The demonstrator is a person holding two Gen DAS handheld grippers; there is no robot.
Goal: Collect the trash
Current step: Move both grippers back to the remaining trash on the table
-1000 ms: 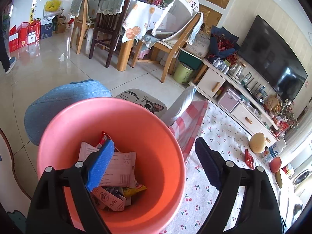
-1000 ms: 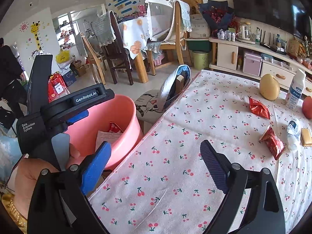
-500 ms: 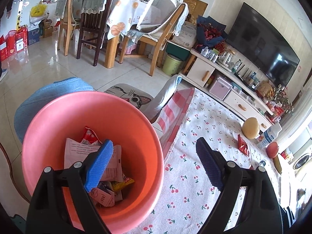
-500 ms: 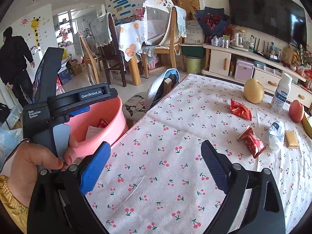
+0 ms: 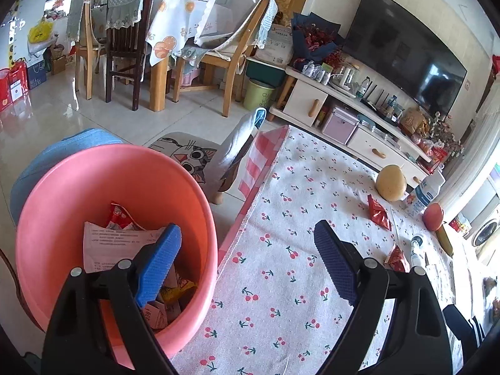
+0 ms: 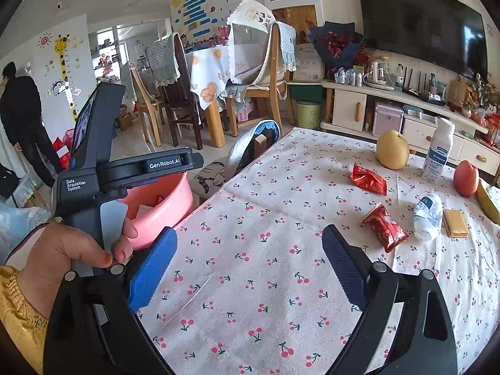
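Bin [image 5: 78,193] interior shows only in left view, lower left: papers [image 5: 115,243], wrappers. Right view alone shows hand [image 6: 62,253], red wrappers [image 6: 383,227] right of centre on cloth [image 6: 250,250]. Left gripper [image 5: 247,259] and right gripper [image 6: 250,265] gape wide, empty.

In the left wrist view a bucket [image 5: 78,193] fills the lower left, beside the edge of the table [image 5: 281,281], with wrappers and paper [image 5: 115,240] in it. In the right wrist view, two snack packets [image 6: 368,179] [image 6: 384,228], a crushed bottle [image 6: 427,215], a round fruit [image 6: 392,149] and an upright bottle [image 6: 439,151] lie on the table at the right, with the TV stand [image 6: 359,106] behind them.
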